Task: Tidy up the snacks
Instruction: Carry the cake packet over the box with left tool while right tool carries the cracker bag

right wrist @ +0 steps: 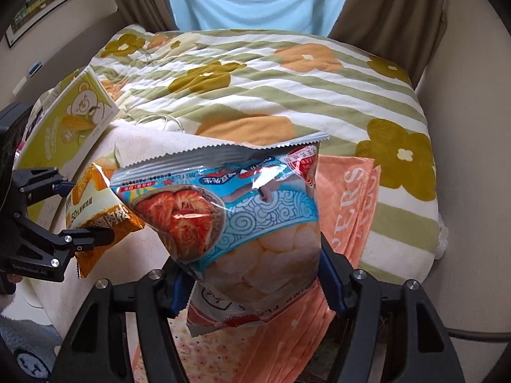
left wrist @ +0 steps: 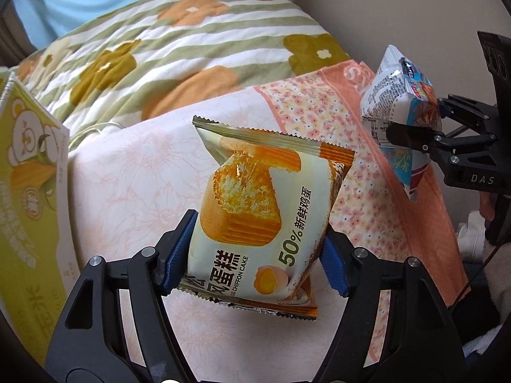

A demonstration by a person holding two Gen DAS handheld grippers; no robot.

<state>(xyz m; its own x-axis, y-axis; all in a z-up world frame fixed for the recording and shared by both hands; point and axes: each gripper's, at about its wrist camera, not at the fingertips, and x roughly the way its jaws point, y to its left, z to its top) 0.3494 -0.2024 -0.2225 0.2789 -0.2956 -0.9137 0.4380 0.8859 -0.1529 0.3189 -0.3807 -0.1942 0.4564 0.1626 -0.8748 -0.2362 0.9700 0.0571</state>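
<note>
Both hand-held grippers grasp packets: left [left wrist: 258,252] the chiffon cake packet [left wrist: 258,210], right [right wrist: 255,274] the shrimp-flavoured puffs bag [right wrist: 242,220]; keep squeezes gentle, carry them apart.

A quilt [right wrist: 287,95] with green stripes and orange and olive flowers is lying bunched across the bed ahead of me. Nearer, a pale pink floral sheet [left wrist: 134,191] is spreading under my view, and a peach towel [right wrist: 348,198] with white lettering is lying over it on the right. A thin white cable [right wrist: 159,121] is curling where the quilt meets the sheet. Brown curtains [right wrist: 389,6] are hanging behind, and a framed picture [right wrist: 44,0] is hanging on the wall at left.
</note>
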